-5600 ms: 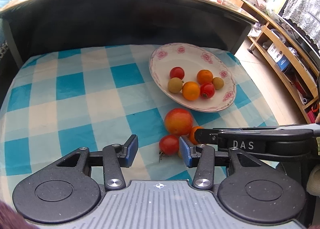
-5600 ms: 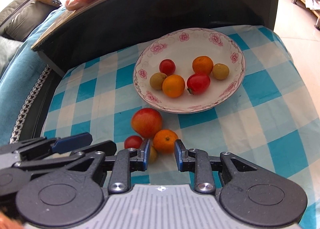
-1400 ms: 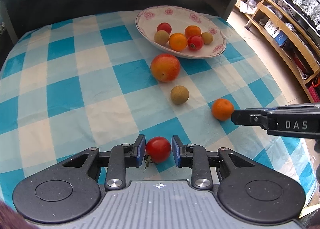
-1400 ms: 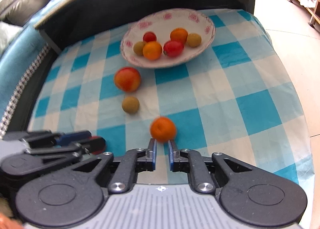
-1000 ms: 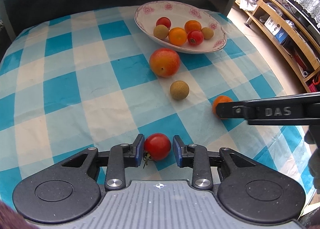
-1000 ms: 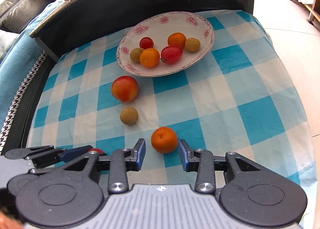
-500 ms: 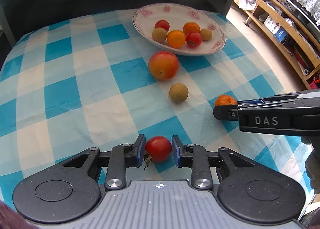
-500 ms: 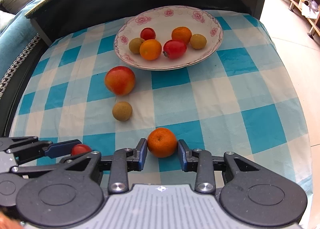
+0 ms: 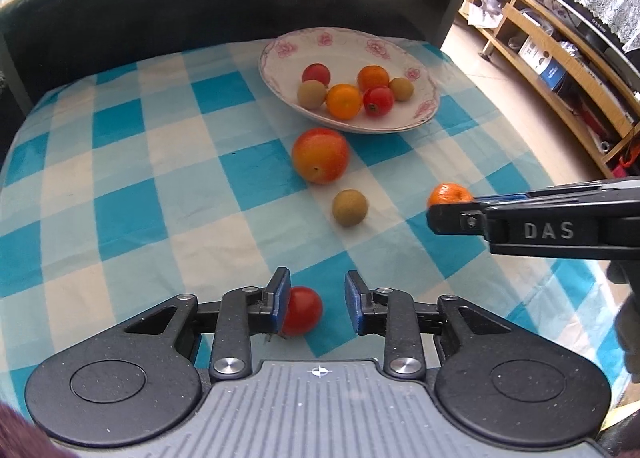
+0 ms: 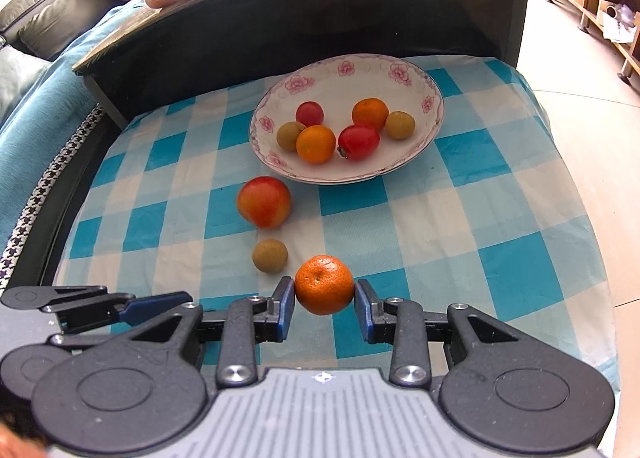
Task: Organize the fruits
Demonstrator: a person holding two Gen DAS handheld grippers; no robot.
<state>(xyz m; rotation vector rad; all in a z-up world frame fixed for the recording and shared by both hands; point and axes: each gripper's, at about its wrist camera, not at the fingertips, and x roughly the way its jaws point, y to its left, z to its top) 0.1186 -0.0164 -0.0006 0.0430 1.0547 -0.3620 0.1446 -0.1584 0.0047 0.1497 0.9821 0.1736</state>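
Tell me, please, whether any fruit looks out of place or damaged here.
Four fruits lie on the checkered cloth, not in the flowered plate: a large red-orange fruit, a small brown fruit, a mandarin and a red tomato. No damage or spill shows.

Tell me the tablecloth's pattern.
Blue, pale blue and cream checks on the tablecloth, clearest in the right wrist view.

Home living room (sofa (image 10: 36, 14), shelves (image 9: 560, 58))
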